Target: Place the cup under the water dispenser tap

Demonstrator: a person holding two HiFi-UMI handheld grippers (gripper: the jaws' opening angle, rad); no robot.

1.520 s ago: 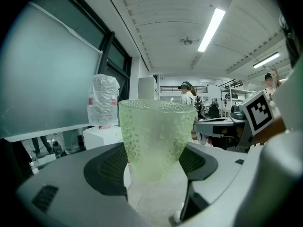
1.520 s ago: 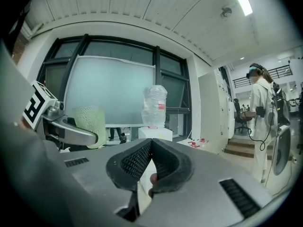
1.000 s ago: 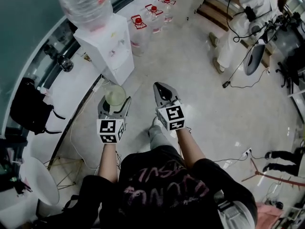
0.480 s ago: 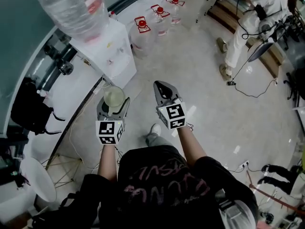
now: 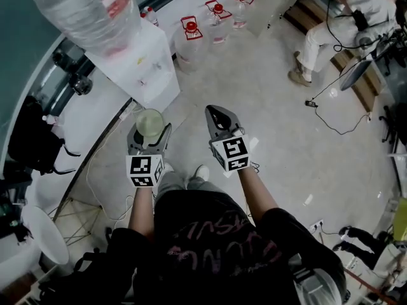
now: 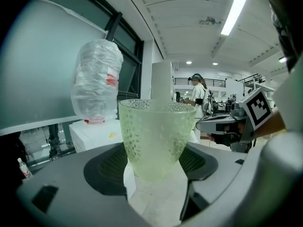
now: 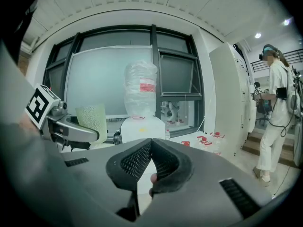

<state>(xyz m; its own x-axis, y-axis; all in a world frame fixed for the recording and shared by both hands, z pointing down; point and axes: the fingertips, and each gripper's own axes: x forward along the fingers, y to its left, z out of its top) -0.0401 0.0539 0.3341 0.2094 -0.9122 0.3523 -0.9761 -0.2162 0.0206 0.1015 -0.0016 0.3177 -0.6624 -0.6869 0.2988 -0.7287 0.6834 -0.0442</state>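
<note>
**Head view.** Over the last second the water dispenser [image 5: 137, 62] and the bottle on top of it [image 5: 82, 11] have slid toward the upper left of the picture, and the person's feet have changed place. Judged from this, the person is still walking the cup in. The cup [image 5: 149, 122] remains short of the water dispenser, just off its near lower corner and clear of its front face. The left gripper [image 5: 150, 132] stays clamped on the cup. The right gripper [image 5: 216, 114] is carried alongside, farther from the water dispenser, and holds nothing. The placing step has not begun. The tap is too small to pick out here.

**Left gripper view.** This view confirms the grip: both jaws press on the lower part of the cup [image 6: 156, 138], which stands upright and looks empty. The water dispenser [image 6: 97, 134] lies beyond and to the left of the cup, so the cup is not yet lined up with it.

**Right gripper view.** Only this view shows the right gripper's [image 7: 150, 148] jaws: they are closed together with nothing between them. The water dispenser [image 7: 142, 129] stands straight ahead, and red-capped spare bottles [image 7: 203, 141] sit on the floor to its right. No tap is visible here either.
</note>
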